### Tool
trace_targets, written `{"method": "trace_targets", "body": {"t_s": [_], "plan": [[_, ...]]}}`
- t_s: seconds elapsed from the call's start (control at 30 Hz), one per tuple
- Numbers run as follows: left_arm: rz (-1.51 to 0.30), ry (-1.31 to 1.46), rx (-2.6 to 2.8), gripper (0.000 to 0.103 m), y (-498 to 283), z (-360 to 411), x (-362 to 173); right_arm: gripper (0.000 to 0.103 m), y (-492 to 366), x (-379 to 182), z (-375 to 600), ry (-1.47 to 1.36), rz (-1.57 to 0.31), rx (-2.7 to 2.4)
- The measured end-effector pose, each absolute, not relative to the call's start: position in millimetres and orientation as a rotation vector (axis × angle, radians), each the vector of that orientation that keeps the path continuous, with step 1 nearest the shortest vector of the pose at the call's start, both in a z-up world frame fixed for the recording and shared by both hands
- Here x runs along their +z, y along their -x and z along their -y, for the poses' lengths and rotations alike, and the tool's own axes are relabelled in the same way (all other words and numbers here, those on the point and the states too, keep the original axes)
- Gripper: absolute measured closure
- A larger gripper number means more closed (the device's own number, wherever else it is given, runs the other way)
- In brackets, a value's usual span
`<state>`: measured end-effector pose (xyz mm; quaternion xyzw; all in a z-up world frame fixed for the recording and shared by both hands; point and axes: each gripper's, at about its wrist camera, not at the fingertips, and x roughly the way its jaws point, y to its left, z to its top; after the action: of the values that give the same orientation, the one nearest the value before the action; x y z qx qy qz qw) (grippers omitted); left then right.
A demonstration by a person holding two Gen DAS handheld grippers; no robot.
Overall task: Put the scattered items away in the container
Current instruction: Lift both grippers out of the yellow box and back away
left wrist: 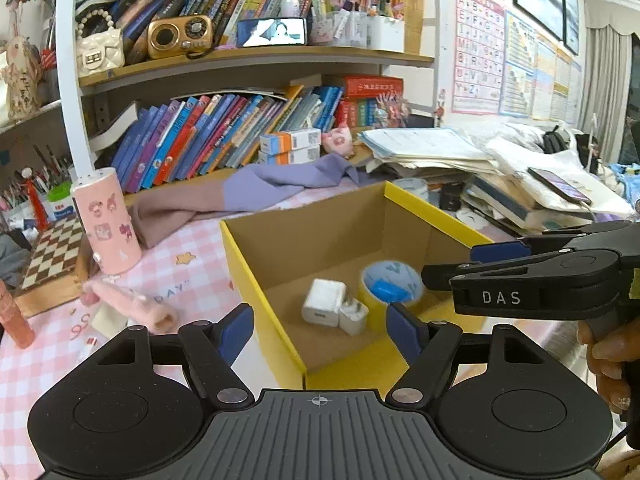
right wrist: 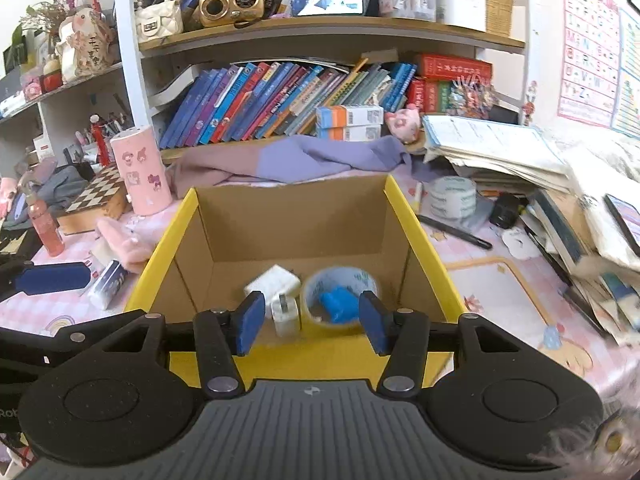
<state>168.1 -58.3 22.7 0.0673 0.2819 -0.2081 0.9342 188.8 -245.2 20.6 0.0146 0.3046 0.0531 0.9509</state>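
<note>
A yellow cardboard box (left wrist: 260,276) (right wrist: 420,232) stands open on the pink checked table. Inside lie two white chargers (left wrist: 324,302) (right wrist: 274,282), a tape roll (left wrist: 390,280) (right wrist: 340,280) and a blue object (left wrist: 388,291) (right wrist: 340,304) inside the roll. My left gripper (left wrist: 320,332) is open and empty at the box's near left corner. My right gripper (right wrist: 312,322) is open and empty above the box's near edge; it also shows from the side in the left wrist view (left wrist: 460,268).
A pink fluffy item (left wrist: 132,304) (right wrist: 124,244) and a small pack (right wrist: 106,282) lie left of the box. A pink cylinder (left wrist: 106,220), chessboard (left wrist: 52,250), clear tape roll (right wrist: 454,198), black pen (right wrist: 456,232), cloth (right wrist: 300,160) and paper stacks (right wrist: 500,152) surround it.
</note>
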Motion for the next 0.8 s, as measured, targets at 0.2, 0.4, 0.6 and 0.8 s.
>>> {"method": "trace_targets", "body": {"t_s": [0.2, 0.4, 0.6, 0.8], "plan": [[-0.590, -0.123, -0.444, 0.026, -147.7, 42.1, 21.1, 0.051, -158.2, 21.3, 233.7, -0.030, -0.631, 0.070], [-0.606, -0.120, -0.450, 0.023, -130.2, 25.1, 20.3, 0.049, -133.3, 19.7, 219.3, -0.032, -0.649, 0.056], [-0.642, -0.126, -0.450, 0.023, -114.5, 7.4, 16.2, 0.045, -114.5, 13.4, 201.2, -0.034, -0.682, 0.044], [-0.678, -0.130, -0.459, 0.023, -99.6, -9.4, 10.3, 0.045, -96.6, 7.4, 184.8, -0.048, -0.707, 0.037]]}}
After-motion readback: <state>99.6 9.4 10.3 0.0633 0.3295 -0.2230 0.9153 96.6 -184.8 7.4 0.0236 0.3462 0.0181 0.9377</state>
